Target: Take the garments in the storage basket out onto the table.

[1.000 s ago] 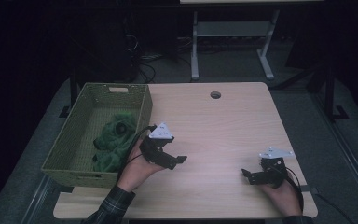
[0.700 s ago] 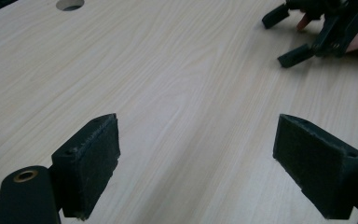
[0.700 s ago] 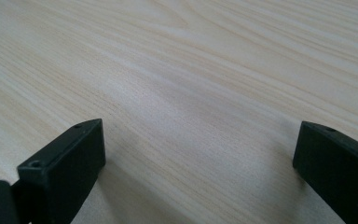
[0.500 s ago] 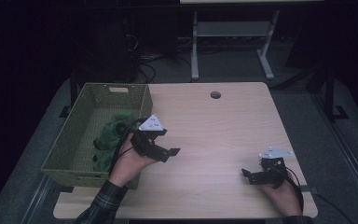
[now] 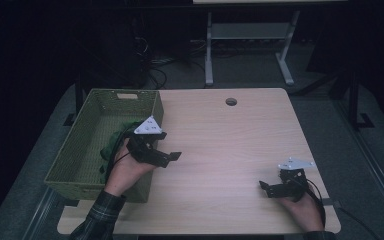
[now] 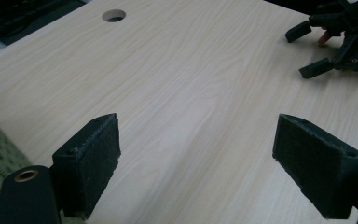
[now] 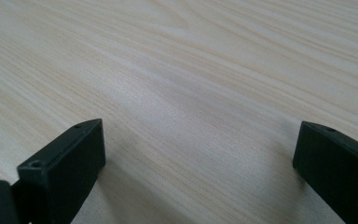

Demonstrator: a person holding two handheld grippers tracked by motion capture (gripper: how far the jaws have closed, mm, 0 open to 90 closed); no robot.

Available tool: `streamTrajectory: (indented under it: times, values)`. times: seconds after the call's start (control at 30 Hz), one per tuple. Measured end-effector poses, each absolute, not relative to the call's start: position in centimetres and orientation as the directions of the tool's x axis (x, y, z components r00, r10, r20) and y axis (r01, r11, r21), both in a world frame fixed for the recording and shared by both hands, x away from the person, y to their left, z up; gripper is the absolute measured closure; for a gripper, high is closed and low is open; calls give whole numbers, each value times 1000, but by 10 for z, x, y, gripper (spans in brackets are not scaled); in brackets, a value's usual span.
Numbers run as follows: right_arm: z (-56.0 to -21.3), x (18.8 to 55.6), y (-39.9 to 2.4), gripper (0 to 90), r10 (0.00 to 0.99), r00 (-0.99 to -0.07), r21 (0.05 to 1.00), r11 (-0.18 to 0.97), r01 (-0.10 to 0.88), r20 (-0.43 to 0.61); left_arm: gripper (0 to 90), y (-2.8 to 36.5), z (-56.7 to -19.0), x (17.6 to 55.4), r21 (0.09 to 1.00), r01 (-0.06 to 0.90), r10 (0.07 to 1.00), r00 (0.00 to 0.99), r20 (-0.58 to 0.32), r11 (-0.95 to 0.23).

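Dim room, wood table (image 5: 220,150). Left tongs (image 5: 172,157) hovering open beside basket (image 5: 75,165) holding green cloth (image 5: 111,145); right tongs (image 5: 266,189) resting open, well apart. Likely next: reaching in for cloth.

Light wooden table (image 5: 230,150) with round hole (image 5: 231,102), green woven basket (image 5: 80,150) holding green cloth (image 5: 111,144)

room dark | floor (image 5: 260,70) grey | white-legged table frame (image 5: 245,35) behind | cables (image 5: 155,65) on floor
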State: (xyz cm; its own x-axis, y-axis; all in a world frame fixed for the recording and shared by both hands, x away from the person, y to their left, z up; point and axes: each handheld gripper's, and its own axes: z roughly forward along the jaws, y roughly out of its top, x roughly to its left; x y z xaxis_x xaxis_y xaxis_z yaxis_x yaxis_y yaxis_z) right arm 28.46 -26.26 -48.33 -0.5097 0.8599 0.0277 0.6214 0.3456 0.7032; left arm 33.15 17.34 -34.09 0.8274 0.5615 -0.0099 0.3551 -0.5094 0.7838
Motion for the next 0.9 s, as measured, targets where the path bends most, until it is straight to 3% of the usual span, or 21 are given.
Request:
streamTrajectory:
  times: [0.9]
  values:
    - [-483,285,-263,19,860,-509,703,345,622,28,167,235,-336,333,793,397,664,748,12,-462]
